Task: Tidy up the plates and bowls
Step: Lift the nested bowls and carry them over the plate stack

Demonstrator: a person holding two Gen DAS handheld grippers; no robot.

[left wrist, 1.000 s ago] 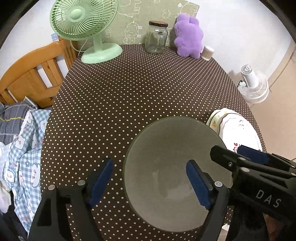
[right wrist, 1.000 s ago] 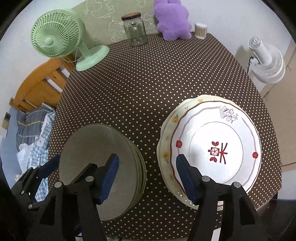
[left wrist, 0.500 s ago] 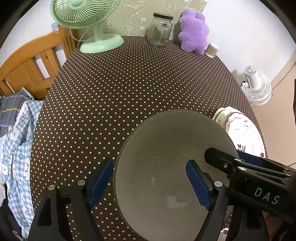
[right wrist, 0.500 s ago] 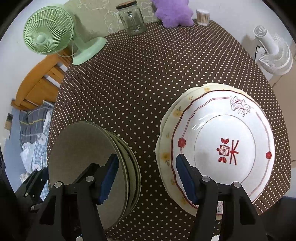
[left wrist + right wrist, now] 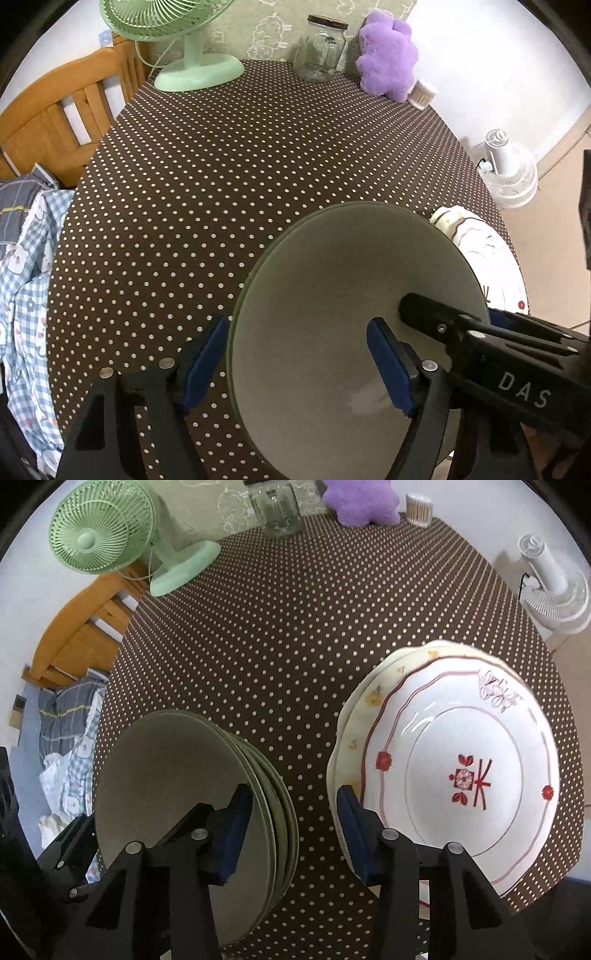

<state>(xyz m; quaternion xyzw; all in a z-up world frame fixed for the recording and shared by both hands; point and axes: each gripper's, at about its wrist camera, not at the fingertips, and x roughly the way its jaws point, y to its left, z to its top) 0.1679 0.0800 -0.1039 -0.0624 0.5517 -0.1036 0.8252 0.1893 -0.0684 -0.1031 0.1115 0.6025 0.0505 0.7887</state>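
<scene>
Found a wooden chair (image 5: 55,122) and checked cloth (image 5: 22,295) at far left, off the counter (image 5: 221,184), with its brown cloth with white dots. Noted along the counter's far edge, left to right: a green fan (image 5: 184,55), a glass jar (image 5: 321,48), a purple plush (image 5: 388,59) and a small tub of cotton swabs (image 5: 421,96).

Saw a stack of grey-green plates (image 5: 351,295) on the near left part of the counter. Caught the left gripper (image 5: 295,365) above its left rim, pointing steeply down. Fingers were closing but still spread, with one blue pad outside the rim, the other over the top plate and the rim between them. Saw nothing pinched.

Caught the right gripper (image 5: 291,830) over the strip of counter between the two stacks. Its fingers were also closing and still apart, the left one over the right edge of the grey-green plates and the right one at the left rim of the floral plates (image 5: 461,775). Could not tell whether either pad touched a rim.

Found the floral plates on the near right part of the counter, close beside the grey-green stack but apart from it. A white plate with red markings lay on a cream one with yellow flowers. Spotted a white fan (image 5: 509,177) on the floor beyond the counter's right edge.
</scene>
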